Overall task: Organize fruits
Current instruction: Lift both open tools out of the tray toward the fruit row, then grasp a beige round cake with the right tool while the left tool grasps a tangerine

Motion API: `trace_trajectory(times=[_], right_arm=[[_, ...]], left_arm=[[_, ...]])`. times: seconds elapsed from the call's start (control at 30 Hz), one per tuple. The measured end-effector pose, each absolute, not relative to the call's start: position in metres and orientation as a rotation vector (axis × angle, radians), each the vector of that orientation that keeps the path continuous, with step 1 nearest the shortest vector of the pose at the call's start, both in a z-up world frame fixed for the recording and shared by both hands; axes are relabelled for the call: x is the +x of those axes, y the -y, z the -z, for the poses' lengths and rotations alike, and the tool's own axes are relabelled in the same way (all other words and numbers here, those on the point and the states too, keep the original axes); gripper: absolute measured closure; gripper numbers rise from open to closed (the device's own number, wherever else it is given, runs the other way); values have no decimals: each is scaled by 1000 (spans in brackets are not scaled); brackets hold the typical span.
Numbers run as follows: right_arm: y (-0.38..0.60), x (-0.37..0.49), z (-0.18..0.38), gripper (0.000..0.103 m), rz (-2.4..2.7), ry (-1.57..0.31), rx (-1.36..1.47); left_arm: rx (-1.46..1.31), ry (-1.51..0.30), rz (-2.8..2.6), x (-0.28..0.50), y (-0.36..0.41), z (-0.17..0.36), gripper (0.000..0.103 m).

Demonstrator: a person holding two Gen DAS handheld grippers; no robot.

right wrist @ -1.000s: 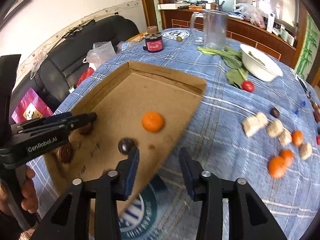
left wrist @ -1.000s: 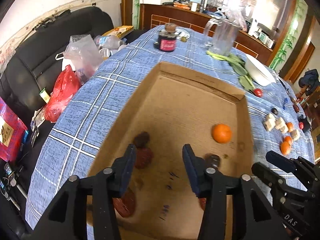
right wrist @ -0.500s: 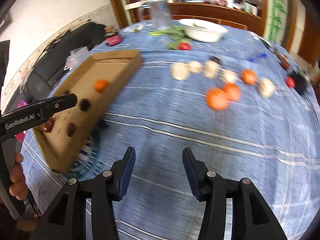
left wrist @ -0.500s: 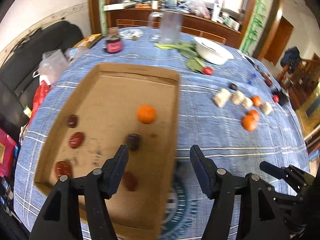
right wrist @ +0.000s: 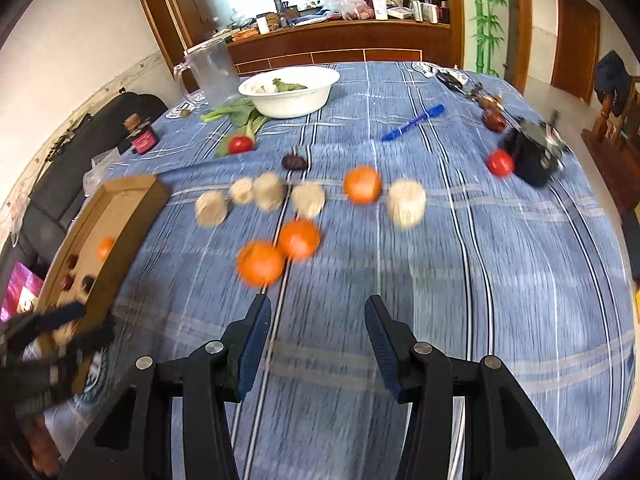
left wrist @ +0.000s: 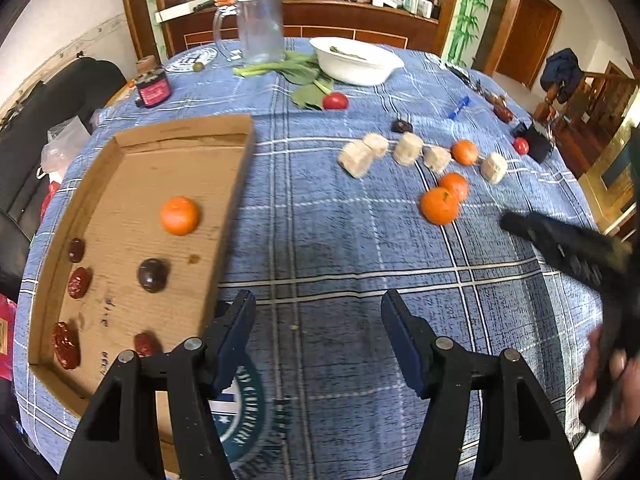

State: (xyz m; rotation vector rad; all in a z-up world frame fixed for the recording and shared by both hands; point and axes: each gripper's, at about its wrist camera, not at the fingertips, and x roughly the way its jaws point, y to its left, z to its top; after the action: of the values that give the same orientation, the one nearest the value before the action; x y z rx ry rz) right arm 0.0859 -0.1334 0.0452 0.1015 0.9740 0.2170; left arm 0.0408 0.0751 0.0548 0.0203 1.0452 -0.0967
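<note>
A cardboard tray (left wrist: 120, 184) lies on the left of the blue checked table. It holds one mandarin (left wrist: 180, 215), a dark round fruit (left wrist: 152, 275) and several red dates (left wrist: 79, 282). Three more mandarins (right wrist: 260, 262) lie on the cloth to the right, among several pale beige cylinders (right wrist: 406, 203). My left gripper (left wrist: 318, 338) is open and empty, above the cloth beside the tray's right wall. My right gripper (right wrist: 318, 336) is open and empty, just short of the nearest two mandarins. It also shows in the left wrist view (left wrist: 560, 248).
A white bowl (right wrist: 290, 90), leafy greens (left wrist: 280, 70), a clear jug (left wrist: 258, 28) and a small dark jar (left wrist: 153, 90) stand at the back. Small red tomatoes (right wrist: 500, 163), a dark dried fruit (right wrist: 294, 161), a blue pen (right wrist: 412, 123) and a black object (right wrist: 532, 156) lie on the cloth.
Both grippers have swung right, away from the tray and toward the loose mandarins. The left gripper's jaws have opened wider. The tray's contents have not moved.
</note>
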Motion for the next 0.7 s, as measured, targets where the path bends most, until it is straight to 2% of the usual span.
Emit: trace_trajectory(times=[0.37,0.6,0.7], right_arm=[[120,141,-22,51,-327,-991,2],[143,158,-13,51,-516,-1111,176],[163,139,-29,51,-468,-1026,117]], left_arm=[[29,-1108,116,63,-40,-38,39],[30,-1121,93,65,-39,-37,39],[14,-1118,86,65,-43,-39,39]])
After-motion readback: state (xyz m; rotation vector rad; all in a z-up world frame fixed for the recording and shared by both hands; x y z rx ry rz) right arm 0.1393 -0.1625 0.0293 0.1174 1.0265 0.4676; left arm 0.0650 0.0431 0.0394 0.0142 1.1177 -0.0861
